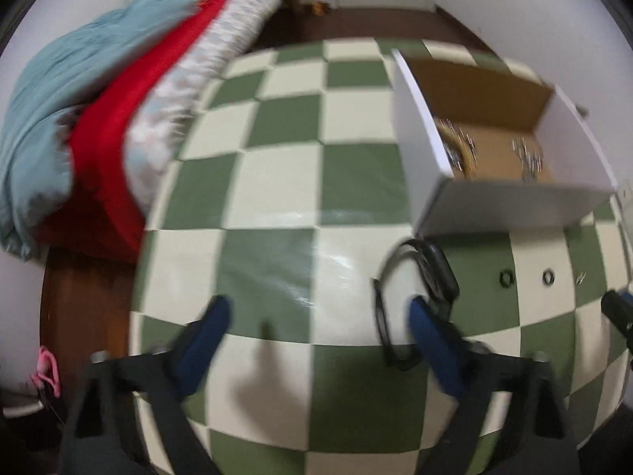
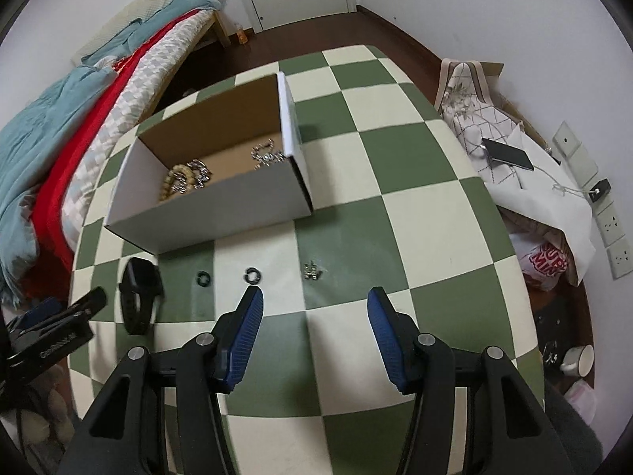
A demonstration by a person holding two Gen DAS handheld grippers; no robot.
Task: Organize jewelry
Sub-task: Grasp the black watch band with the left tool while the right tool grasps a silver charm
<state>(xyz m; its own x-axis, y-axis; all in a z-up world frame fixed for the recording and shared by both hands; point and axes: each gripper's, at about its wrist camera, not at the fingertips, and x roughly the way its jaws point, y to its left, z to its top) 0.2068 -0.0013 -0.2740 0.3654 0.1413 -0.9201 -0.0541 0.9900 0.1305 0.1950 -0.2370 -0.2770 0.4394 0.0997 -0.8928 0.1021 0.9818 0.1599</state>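
A black smartwatch [image 1: 437, 273] lies on the checkered table just in front of a white cardboard box [image 1: 514, 208]. My left gripper [image 1: 320, 308] is open above the table. Its right finger overlaps the watch strap in the blurred left wrist view, and I cannot tell whether they touch. My right gripper [image 2: 315, 297] is open with nothing between its fingers. Just beyond its tips lie two small dark rings [image 2: 252, 275] [image 2: 203, 278] and a small silver piece [image 2: 312, 270]. The box [image 2: 221, 206] holds a beaded bracelet [image 2: 178, 182] and silver chains [image 2: 269, 156].
A bed with teal, red and white bedding [image 2: 59, 138] runs along the table's left side. To the right of the table is a chair with a phone [image 2: 508, 154] on cloth, plus bags and a cup [image 2: 577, 358] on the floor. The table's far half is bare checkered cloth [image 2: 415, 138].
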